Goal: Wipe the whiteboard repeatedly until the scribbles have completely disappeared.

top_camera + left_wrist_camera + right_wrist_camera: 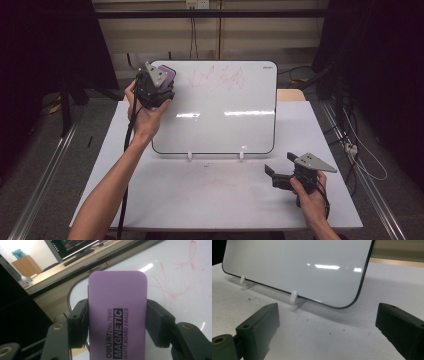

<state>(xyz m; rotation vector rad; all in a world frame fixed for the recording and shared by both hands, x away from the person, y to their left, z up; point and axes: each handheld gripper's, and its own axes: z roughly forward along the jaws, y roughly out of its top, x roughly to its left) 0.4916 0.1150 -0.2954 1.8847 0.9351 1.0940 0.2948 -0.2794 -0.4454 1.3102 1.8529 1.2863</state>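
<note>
A white board [220,120] leans on two small white feet on the table, with red scribbles [217,79] near its top. A purple magnetic whiteboard eraser [117,315] is clamped between the jaws of my left gripper [117,326]. In the high view that left gripper [161,82] is held up at the board's top left corner, the purple eraser [168,76] showing at its tip. The red scribbles [175,282] lie to the right of the eraser. My right gripper [279,169] rests low on the table at the board's lower right, jaws wide apart with nothing between them [328,325].
The white table [200,190] carries the board; one white foot [293,297] stands just ahead of the right gripper. Dark curtains and metal floor rails flank the table. A desk with a monitor [75,247] shows behind the board.
</note>
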